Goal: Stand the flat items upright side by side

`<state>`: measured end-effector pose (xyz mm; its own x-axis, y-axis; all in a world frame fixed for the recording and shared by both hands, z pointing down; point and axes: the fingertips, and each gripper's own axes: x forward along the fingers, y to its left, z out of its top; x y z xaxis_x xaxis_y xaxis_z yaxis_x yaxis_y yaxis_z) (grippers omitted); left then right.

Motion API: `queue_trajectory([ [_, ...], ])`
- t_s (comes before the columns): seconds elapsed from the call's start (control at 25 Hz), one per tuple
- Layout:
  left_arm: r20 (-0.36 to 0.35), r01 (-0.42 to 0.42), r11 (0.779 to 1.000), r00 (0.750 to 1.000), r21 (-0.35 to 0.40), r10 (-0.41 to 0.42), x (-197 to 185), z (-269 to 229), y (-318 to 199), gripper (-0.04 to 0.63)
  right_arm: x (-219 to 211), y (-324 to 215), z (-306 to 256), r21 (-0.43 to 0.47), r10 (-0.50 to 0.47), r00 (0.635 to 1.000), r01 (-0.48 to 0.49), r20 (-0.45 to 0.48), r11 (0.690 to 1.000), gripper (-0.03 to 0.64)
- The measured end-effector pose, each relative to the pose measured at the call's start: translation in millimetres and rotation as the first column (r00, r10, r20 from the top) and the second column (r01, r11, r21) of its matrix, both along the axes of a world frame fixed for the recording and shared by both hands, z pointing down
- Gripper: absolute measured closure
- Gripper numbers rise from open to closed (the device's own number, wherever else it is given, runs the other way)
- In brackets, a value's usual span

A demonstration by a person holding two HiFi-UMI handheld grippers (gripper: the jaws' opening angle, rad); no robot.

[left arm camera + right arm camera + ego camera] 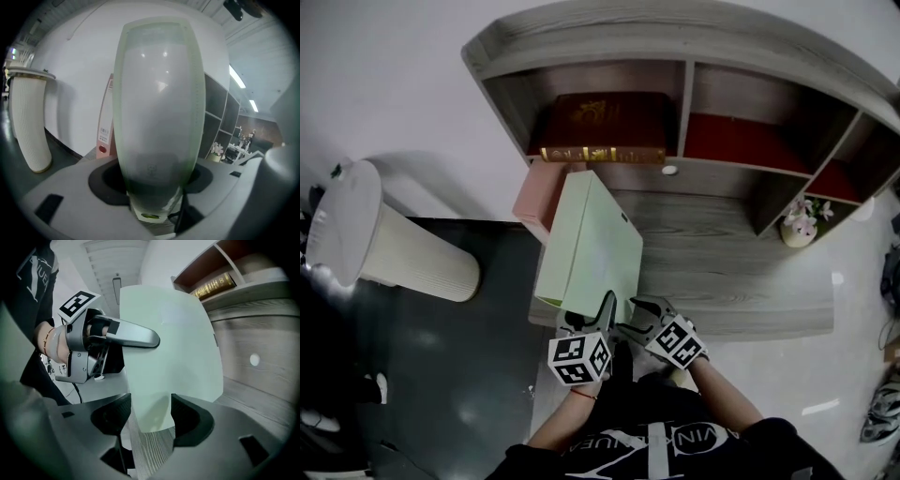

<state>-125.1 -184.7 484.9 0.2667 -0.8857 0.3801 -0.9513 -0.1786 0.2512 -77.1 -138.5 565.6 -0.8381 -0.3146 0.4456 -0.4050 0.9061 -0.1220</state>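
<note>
Head view: left gripper (603,314) and right gripper (637,317) each clamp the file's (591,239) near end. Probably light, stiff and slick, so hold there.

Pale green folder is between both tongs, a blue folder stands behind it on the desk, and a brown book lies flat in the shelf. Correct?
Not quite. The one standing behind the pale green folder is a pink folder, not a blue one, as the head view shows. The rest is right.
</note>
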Motion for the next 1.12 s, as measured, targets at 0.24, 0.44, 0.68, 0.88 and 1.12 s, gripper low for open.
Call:
queue_trajectory([
  [0.24,0.090,0.006,1.000,0.996,0.023,-0.008,-16.2,-4.4,-18.8,0.314,-24.1,-23.1,1.5,-0.024,-0.033,0.999,0.034,0.017,0.999,0.336],
  [0.44,0.126,0.027,1.000,0.992,0.003,-0.027,-33.0,0.8,-29.2,0.311,-43.7,-32.2,5.3,-0.028,-0.061,0.998,0.061,0.007,0.998,0.334],
  [0.68,0.163,0.037,0.999,0.986,0.006,-0.037,-45.2,4.8,-40.8,0.307,-57.9,-45.8,10.9,-0.032,-0.065,0.998,0.065,-0.013,0.997,0.336],
  [0.88,0.215,0.027,1.000,0.976,-0.001,-0.026,-50.9,12.5,-49.7,0.288,-68.7,-55.1,19.2,-0.041,-0.071,0.997,0.070,-0.034,0.997,0.336],
  [1.12,0.264,0.003,1.000,0.964,-0.010,0.000,-54.7,16.5,-64.1,0.279,-78.2,-72.7,27.4,-0.057,-0.048,0.998,0.046,-0.036,0.997,0.336],
])
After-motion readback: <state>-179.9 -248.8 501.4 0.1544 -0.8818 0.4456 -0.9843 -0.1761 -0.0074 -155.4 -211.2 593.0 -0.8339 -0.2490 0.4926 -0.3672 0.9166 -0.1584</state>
